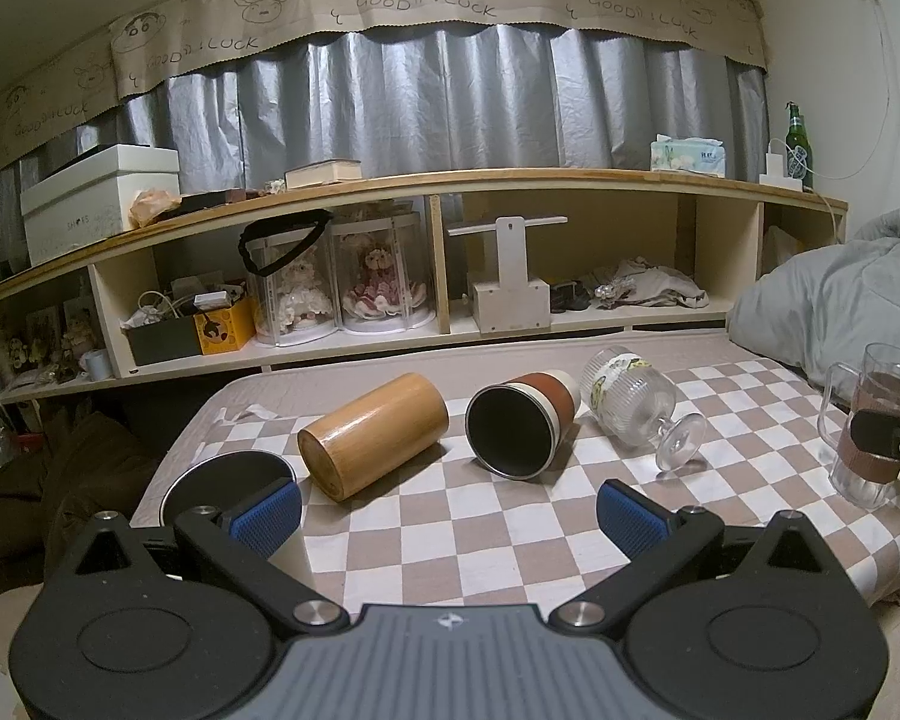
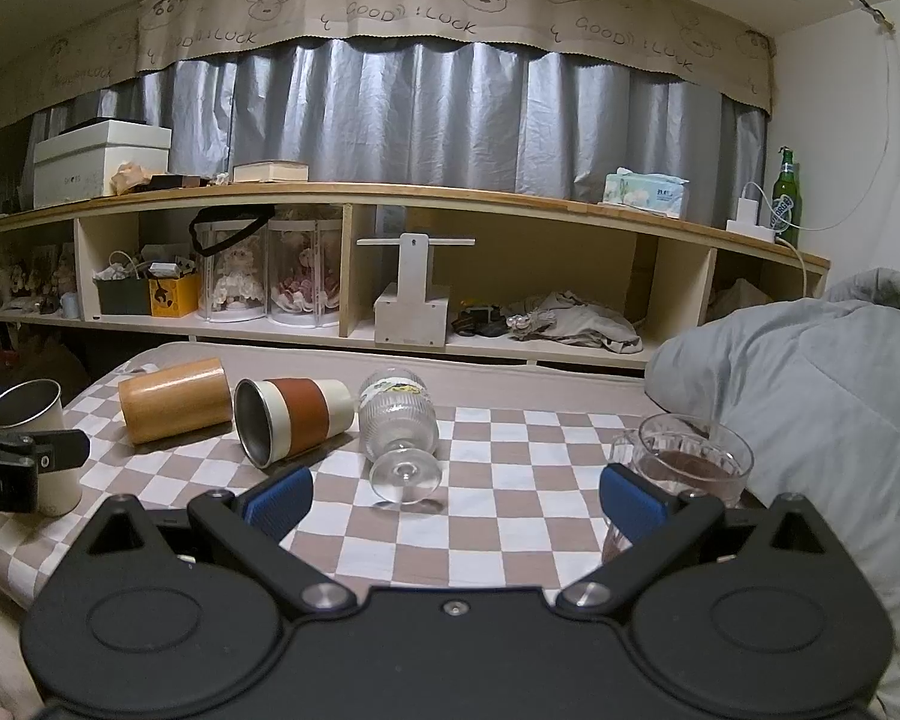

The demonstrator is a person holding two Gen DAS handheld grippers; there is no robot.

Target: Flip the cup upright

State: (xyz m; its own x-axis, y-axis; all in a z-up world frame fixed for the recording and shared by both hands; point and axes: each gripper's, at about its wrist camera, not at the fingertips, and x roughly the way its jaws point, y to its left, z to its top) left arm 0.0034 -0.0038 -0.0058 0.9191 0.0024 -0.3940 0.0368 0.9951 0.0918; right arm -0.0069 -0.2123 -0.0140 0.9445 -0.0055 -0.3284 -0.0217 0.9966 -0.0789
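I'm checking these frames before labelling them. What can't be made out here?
- Left wrist view: the upright metal cup is mostly hidden behind the left tongs.
- Right wrist view: the clear glass mug's base is hidden behind the right tongs.
- Neither view shows the holder's hands.

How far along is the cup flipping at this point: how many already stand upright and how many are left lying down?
Two look done: the metal cup at the left and the glass mug at the right stand upright. Nothing is in hand: the left gripper and right gripper are both open. Three remain on their sides on the checkered cloth: the bamboo cup, the brown-banded cup and the stemmed glass.
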